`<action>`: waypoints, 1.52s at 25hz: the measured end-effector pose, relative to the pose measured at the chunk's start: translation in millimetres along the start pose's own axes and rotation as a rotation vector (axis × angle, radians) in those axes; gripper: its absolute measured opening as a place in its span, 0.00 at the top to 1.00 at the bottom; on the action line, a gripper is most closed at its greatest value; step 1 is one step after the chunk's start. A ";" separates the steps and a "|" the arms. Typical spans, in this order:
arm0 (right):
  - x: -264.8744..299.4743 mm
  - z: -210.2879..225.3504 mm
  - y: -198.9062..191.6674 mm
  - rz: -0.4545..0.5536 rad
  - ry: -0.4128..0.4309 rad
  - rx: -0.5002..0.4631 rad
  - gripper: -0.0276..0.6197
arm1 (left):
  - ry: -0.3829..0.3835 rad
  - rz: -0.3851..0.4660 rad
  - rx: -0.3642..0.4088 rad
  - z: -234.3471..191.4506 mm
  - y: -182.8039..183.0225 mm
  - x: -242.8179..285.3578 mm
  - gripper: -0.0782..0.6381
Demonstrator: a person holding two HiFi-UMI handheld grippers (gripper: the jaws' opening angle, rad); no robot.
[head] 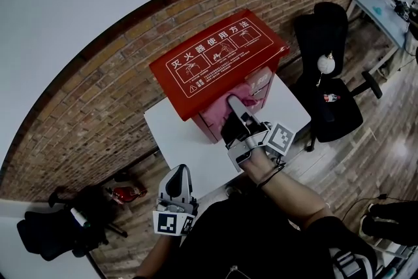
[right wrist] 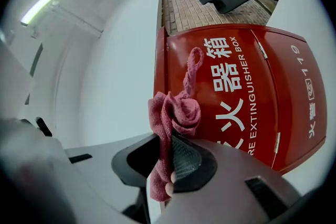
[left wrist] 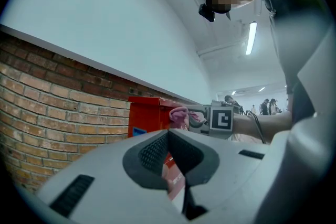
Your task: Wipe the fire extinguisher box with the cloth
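The red fire extinguisher box stands on a small white table against the brick wall. My right gripper reaches to the box's front face and is shut on a pink cloth. In the right gripper view the cloth bunches up between the jaws of the right gripper, just in front of the box with its white lettering. My left gripper hangs low at the table's near edge, shut and holding nothing. From the left gripper I see the box and the cloth beyond.
A brick wall runs behind the table. A black office chair stands right of the table, and another black chair sits at lower left. A small red object lies on the floor. A desk is at far right.
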State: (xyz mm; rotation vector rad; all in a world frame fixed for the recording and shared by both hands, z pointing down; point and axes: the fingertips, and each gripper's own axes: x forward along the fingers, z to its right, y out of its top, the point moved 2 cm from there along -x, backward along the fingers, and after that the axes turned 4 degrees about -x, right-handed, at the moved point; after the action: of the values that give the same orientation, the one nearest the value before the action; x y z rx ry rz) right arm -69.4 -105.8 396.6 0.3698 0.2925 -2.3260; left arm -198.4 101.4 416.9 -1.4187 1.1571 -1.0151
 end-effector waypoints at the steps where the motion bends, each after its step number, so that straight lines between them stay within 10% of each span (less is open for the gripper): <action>1: 0.2 -0.9 0.0 0.001 -0.001 0.002 0.85 | -0.003 0.000 0.003 0.0 -0.1 0.0 0.84; 38: -7.4 2.0 69.2 0.066 -0.029 -0.031 0.85 | -0.022 0.016 -0.003 11.0 2.9 39.4 0.84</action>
State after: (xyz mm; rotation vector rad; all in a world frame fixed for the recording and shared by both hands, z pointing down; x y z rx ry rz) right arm -15.3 -149.6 394.2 0.3259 0.2975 -2.2575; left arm -180.7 64.6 413.0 -1.4169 1.1528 -0.9847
